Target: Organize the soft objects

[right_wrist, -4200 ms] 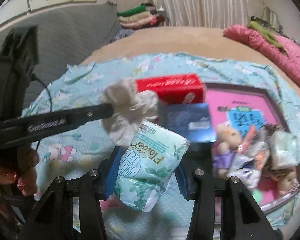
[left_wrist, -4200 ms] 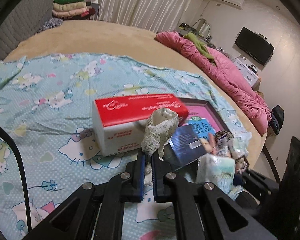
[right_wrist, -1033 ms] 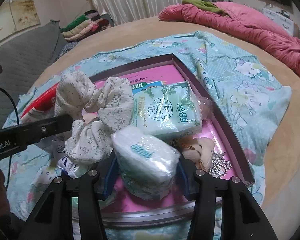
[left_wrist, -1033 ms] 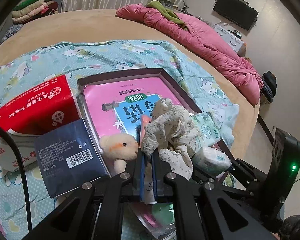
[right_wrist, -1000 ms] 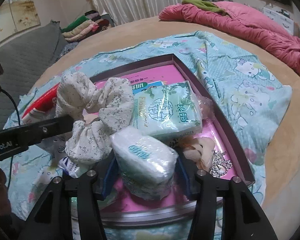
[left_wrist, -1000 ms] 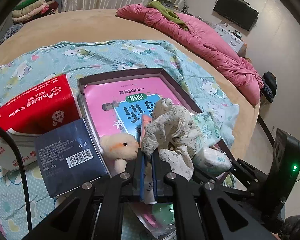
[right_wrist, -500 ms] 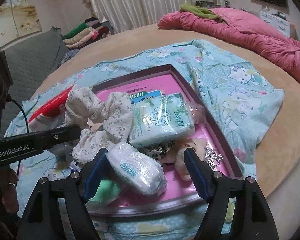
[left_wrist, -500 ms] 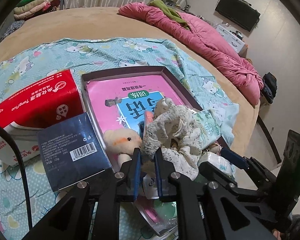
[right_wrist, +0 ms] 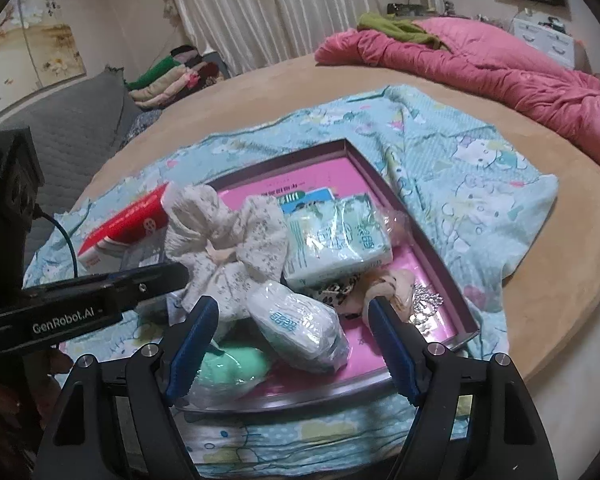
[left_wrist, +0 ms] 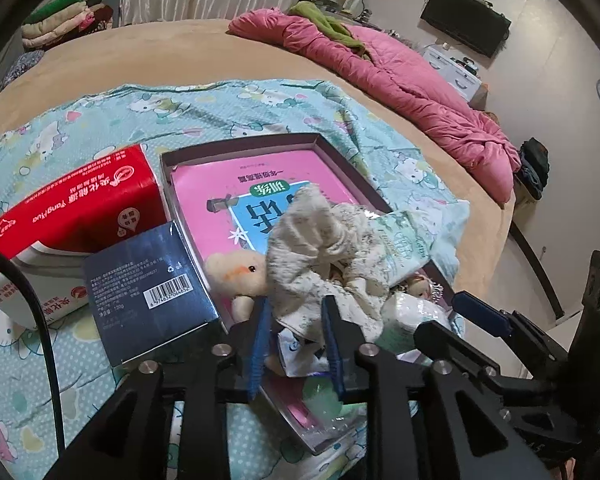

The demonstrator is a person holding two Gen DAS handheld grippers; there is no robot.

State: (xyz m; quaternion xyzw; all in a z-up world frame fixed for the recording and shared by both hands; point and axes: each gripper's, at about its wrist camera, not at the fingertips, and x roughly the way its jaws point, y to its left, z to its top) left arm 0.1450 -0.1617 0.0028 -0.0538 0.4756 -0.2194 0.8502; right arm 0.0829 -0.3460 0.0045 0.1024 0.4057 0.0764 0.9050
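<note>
Most of the sorting looks done: the shallow tray (right_wrist: 416, 216) on the bed already holds a green tissue pack (right_wrist: 336, 240), a plush toy (left_wrist: 240, 270), a pale green soft lump (right_wrist: 228, 364) and other small bits. The right gripper (right_wrist: 292, 344) has its jaws spread wide with the small white tissue pack (right_wrist: 300, 332) lying loose between them in the tray's near part. The left gripper (left_wrist: 294, 340) has just been opening its jaws; the floral scrunchie (left_wrist: 320, 248) sits between them atop the pile, apparently let go. Left outside, to the tray's left, are the red tissue box (left_wrist: 72, 216) and the dark blue box (left_wrist: 148, 288).
</note>
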